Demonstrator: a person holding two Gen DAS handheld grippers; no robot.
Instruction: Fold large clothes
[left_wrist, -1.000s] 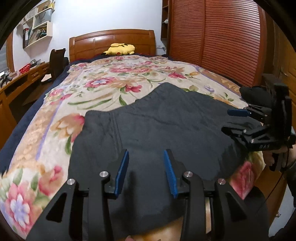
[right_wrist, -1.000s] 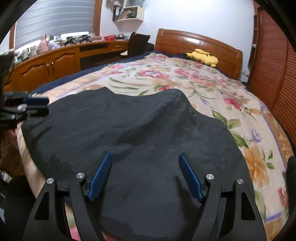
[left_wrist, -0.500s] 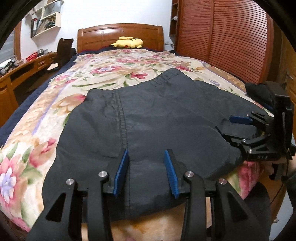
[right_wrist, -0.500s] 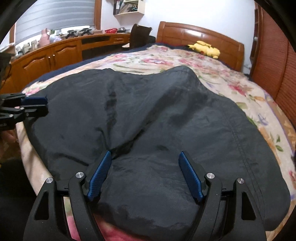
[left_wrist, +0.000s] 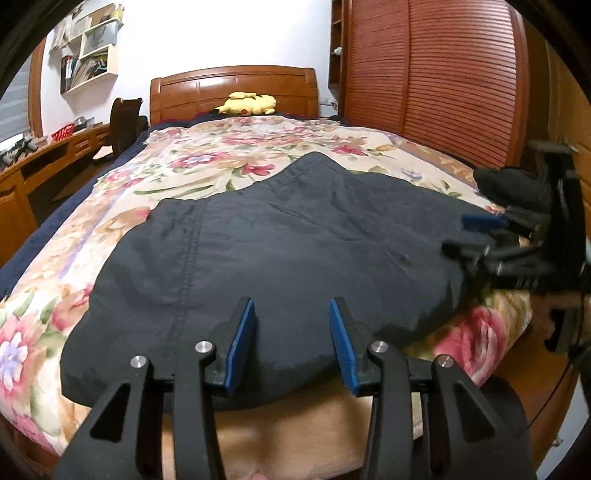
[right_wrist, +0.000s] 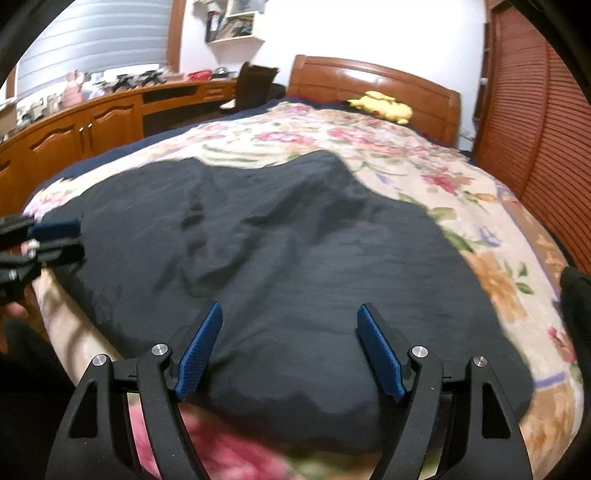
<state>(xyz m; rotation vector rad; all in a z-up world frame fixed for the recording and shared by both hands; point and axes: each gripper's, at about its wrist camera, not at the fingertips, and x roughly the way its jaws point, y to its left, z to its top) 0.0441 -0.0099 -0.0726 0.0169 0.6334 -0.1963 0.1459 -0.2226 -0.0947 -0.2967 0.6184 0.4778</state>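
- Bed (left_wrist: 122, 206) fills both views: the floral bedspread lies flat, and the dark garment (left_wrist: 280, 251) is spread across its near end with its hem hanging a little over the near edge. That is where your task piece is, laid out and not yet folded.
- Garment reads larger and closer in both wrist views than a second ago; you have brought both tools in and slightly down toward the near hem. In my judgement you are setting up to take the hem at two points for the first fold.
- Right gripper (right_wrist: 290, 350) hangs over the garment's near edge with its jaws wide apart and only cloth seen past the pads, nothing pinched. Compared with a second ago its spread looks the same.
- Left gripper (left_wrist: 291, 343) sits over the near hem beside the vertical seam, jaws parted to a narrower gap than the right one, released and empty. Its gap is about what it was a second ago.
- Plush toy (left_wrist: 247, 103) by the headboard and the black bundle (left_wrist: 506, 184) at the right edge of the bed lie well apart from the garment, in the same spots as before.
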